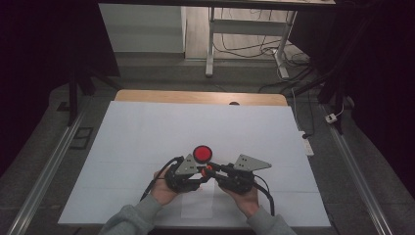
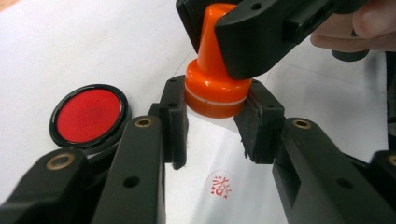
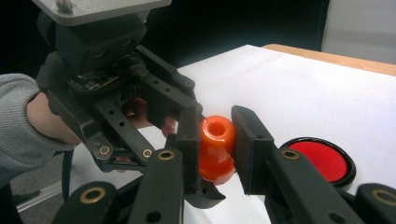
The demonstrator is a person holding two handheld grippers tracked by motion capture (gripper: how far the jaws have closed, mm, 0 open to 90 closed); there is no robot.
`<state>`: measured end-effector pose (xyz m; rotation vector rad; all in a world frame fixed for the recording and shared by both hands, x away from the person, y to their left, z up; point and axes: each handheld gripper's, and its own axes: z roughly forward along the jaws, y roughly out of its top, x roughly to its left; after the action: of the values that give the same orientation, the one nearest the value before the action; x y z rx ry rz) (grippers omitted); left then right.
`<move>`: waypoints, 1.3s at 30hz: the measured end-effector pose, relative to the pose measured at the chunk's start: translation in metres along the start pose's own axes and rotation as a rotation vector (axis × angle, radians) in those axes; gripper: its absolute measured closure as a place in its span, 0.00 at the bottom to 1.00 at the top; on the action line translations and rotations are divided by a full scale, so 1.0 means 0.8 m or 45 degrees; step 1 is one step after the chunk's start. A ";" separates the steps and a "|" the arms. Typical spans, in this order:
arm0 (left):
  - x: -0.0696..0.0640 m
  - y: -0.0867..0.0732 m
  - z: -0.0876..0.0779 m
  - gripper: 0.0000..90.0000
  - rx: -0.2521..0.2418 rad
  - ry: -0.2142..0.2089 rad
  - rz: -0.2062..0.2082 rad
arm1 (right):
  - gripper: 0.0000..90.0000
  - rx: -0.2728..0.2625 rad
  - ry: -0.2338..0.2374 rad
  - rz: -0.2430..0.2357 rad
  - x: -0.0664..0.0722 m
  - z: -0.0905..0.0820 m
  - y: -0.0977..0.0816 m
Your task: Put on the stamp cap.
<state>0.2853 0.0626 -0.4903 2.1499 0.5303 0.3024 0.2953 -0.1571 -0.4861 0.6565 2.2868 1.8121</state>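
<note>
L gripper [image 2: 215,135] jaws pinch the wide base of an orange stamp [image 2: 212,88], one pad each side; R gripper [image 3: 217,149] jaws clamp the same stamp's narrow handle, seen in the R gripper view w/ the hollow handle top facing the lens. Stamp is off the sheet, held just above it, betw. both grippers near the table's front-centre; in the high view it's a small orange spot [image 1: 207,169] where the 2 grippers meet. Directly under it, at 6 o'clock from the stamp in the L gripper view, a round red stamp mark [image 2: 221,184] on a paper slip [image 2: 261,205]. Ink pad [image 2: 88,115]: round black tin, open, red pad inside, lying flat at 9 o'clock from the stamp in the L gripper view; in the high view at 12 o'clock from the grippers, just beside them. Hands in grey sleeves [image 1: 128,219] come in from 6 o'clock. Surface: white sheet [image 1: 147,132] over a wooden table [image 1: 195,96], wood edge showing at 12 o'clock. Beyond: grey floor, white desk legs [image 1: 210,44], loose cables [image 1: 254,49], power strip [image 1: 307,143] at 3 o'clock, metal rails both sides, dark surrounds.
</note>
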 end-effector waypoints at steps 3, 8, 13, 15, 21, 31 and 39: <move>0.000 0.000 0.001 0.69 -0.004 0.007 -0.009 | 0.80 -0.002 -0.004 -0.003 -0.001 0.000 0.000; 0.004 -0.001 0.001 0.59 0.010 0.003 -0.023 | 0.80 0.006 -0.010 -0.009 -0.001 -0.001 0.000; 0.005 -0.001 0.001 0.51 0.017 0.002 -0.023 | 0.80 -0.001 -0.010 -0.004 -0.003 -0.002 0.001; 0.005 -0.001 0.001 0.48 0.023 -0.001 -0.027 | 0.80 -0.002 -0.011 -0.001 -0.003 -0.003 0.002; 0.007 -0.002 -0.004 0.39 0.021 0.005 -0.054 | 0.80 -0.008 -0.019 0.002 -0.006 -0.007 0.003; 0.009 -0.008 -0.026 0.28 -0.001 0.038 -0.110 | 0.80 -0.009 -0.051 -0.008 -0.013 -0.015 0.007; 0.010 -0.022 -0.055 0.25 -0.025 0.082 -0.145 | 0.80 -0.007 -0.077 -0.008 -0.019 -0.022 0.008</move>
<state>0.2704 0.1071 -0.4787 2.0872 0.6810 0.3132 0.3042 -0.1781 -0.4778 0.6926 2.2419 1.7708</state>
